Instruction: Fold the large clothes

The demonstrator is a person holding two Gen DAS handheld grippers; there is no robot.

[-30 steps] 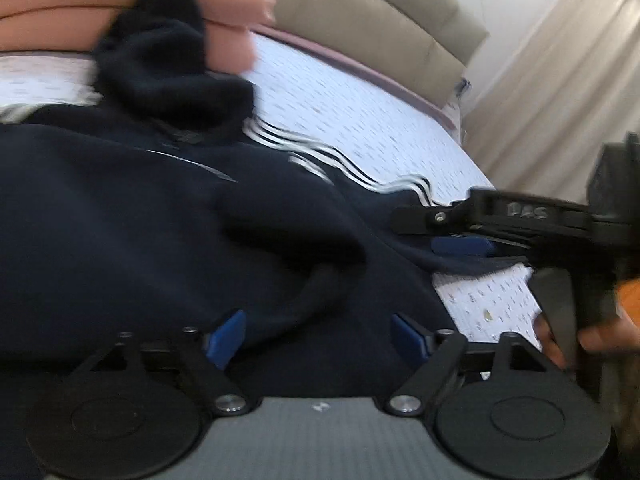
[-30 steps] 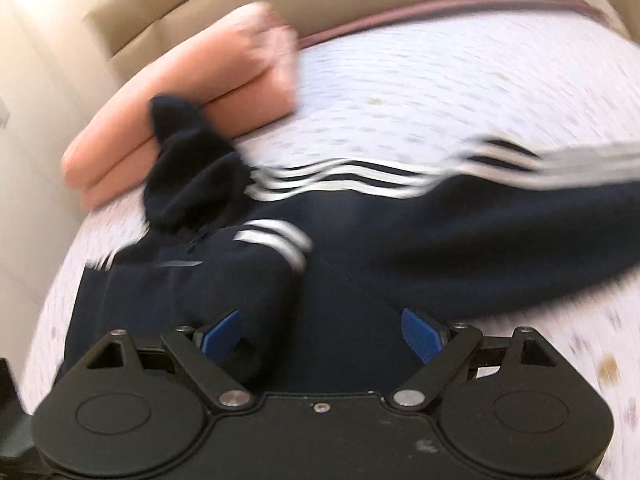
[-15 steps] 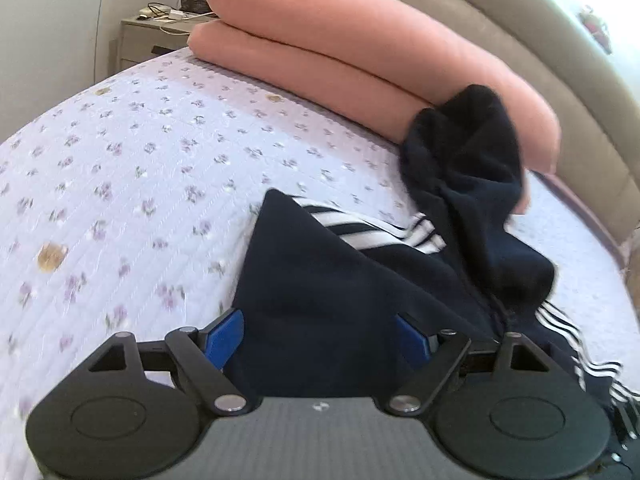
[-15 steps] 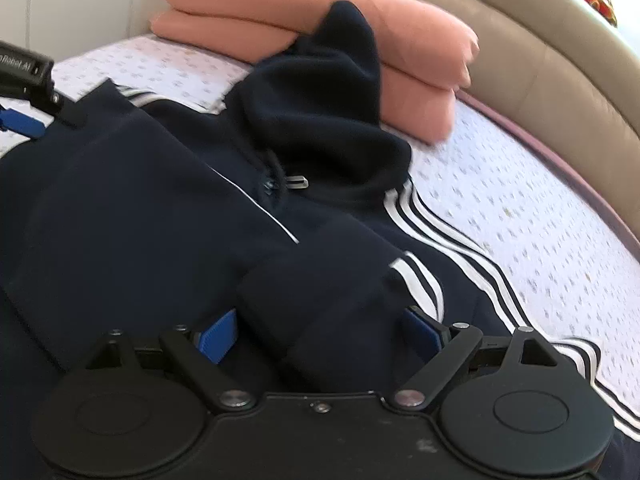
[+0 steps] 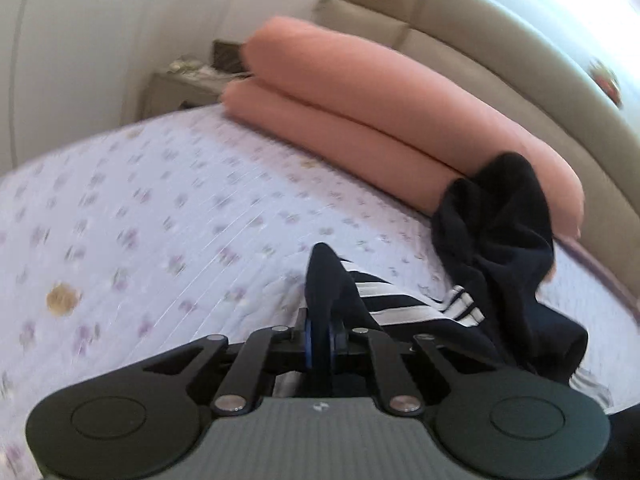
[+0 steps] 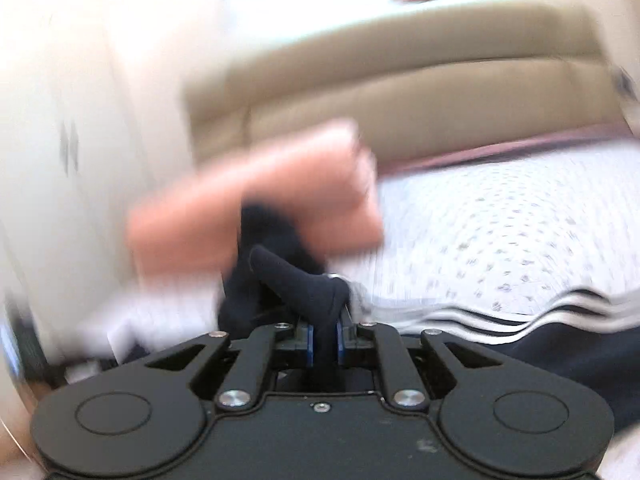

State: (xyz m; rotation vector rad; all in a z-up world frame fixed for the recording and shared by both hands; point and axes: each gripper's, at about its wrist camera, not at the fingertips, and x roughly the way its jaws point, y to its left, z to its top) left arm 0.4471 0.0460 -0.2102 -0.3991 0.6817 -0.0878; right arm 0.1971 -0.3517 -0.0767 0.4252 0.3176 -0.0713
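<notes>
Pinching navy hoodie, white-striped, crumpled lower right on bed: left tool, right tool clamped on folds; hood toward upper right.

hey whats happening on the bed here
A person is folding a dark navy hoodie with white stripes, spread on a flowered bedspread. The left gripper is shut on a pinch of the dark fabric. The right gripper is closing, with another fold of the cloth between its pads. A folded pink blanket lies by the headboard.
</notes>
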